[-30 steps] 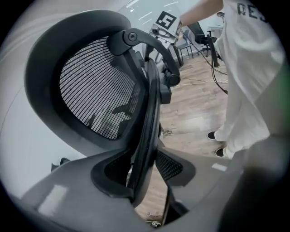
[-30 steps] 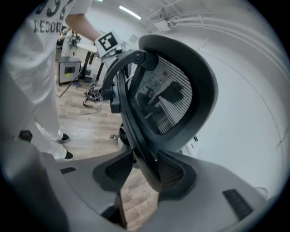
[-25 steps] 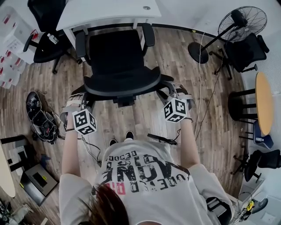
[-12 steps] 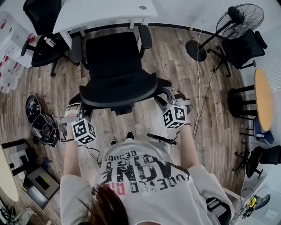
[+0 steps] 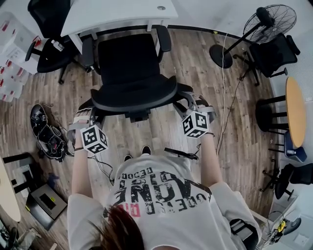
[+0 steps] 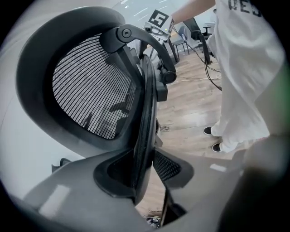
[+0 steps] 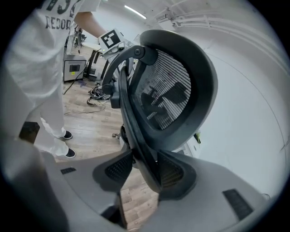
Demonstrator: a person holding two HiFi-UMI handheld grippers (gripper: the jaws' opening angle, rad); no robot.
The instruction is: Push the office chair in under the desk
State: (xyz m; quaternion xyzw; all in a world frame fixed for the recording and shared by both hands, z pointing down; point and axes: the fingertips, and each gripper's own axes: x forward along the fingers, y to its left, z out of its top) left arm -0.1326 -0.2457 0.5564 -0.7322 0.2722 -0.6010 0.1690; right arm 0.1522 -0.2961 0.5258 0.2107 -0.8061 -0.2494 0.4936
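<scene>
— Barely anything has shifted in the last second. Our office chair [image 5: 129, 73] sits where it was, seat front just at the tabletop [image 5: 117, 14] edge, backrest toward us.
— Grip check?
— The left gripper [image 6: 144, 174] has just eased its fingers a touch wider, yet the backrest rim [image 6: 147, 118] is between them and still pinched. The right gripper [image 7: 142, 170] clamps the opposite rim.
— So we're mid-push, we reckon. What's next?
— A straight, even shove from both hands, keeping the armrests [image 5: 164, 38] squared to the opening.
— How much room have we got?
— It's tight on our left. That armrest is just beside the white leg [image 5: 75, 41], with another chair [image 5: 49, 53] near. On the right we have bare floor [image 5: 195, 68], and the fan [image 5: 254, 29] stands well apart.
</scene>
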